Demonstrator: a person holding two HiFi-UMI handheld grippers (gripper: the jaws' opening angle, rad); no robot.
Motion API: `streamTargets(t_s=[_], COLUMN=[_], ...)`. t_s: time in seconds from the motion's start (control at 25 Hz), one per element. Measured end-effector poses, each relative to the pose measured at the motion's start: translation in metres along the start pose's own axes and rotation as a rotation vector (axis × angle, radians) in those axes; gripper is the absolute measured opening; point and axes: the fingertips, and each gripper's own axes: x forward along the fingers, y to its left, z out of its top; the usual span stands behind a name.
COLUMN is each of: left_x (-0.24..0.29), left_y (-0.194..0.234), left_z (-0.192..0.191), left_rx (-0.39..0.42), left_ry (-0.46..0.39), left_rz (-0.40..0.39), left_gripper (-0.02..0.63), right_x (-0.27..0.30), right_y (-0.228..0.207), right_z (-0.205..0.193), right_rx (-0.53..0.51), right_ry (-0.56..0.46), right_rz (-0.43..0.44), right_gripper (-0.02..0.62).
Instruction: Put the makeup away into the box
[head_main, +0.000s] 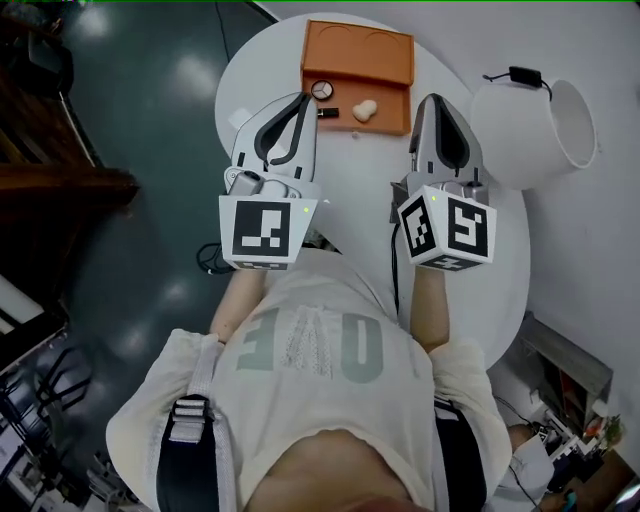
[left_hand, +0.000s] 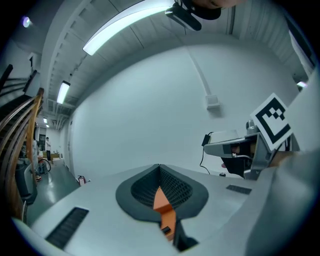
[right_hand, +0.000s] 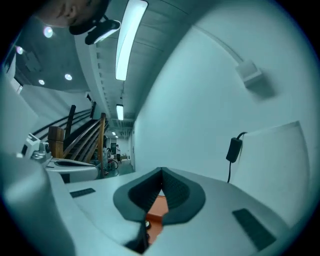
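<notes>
The orange box (head_main: 358, 75) lies open at the far side of the white table, its lid folded back. In its tray lie a round compact (head_main: 321, 89), a pale sponge (head_main: 364, 110) and a small dark item (head_main: 326, 112). My left gripper (head_main: 304, 98) is held level, just left of the tray, jaws shut with nothing in them. My right gripper (head_main: 436, 99) hangs right of the box, also shut and empty. In the left gripper view the closed tips (left_hand: 159, 166) meet above a sliver of the orange box (left_hand: 163, 204). The right gripper view shows its shut tips (right_hand: 161, 171) over the box (right_hand: 157, 211).
The round white table (head_main: 250, 80) ends at a dark floor (head_main: 150, 120) on the left. A white cylindrical shade (head_main: 535, 125) with a black adapter (head_main: 523, 75) and cord stands at the right, against the wall. The person's torso fills the lower part of the head view.
</notes>
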Motion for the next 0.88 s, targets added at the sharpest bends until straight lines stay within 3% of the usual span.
streamTargets(t_s=[0.4,0.88], left_x=[-0.004,-0.011], left_y=[-0.014,-0.015], left_z=[0.005,0.005], left_rx=[-0.002,0.001], left_ry=[-0.013,-0.010], left_rz=[-0.029,-0.014], left_gripper=[0.006,0.006], right_x=[-0.026,-0.034], right_y=[0.024,0.026], right_z=[-0.021,-0.031], right_rx=[-0.088,-0.062], right_ry=[0.045,0.077], right_rz=[0.007,0.008], right_gripper=[0.005,0.005])
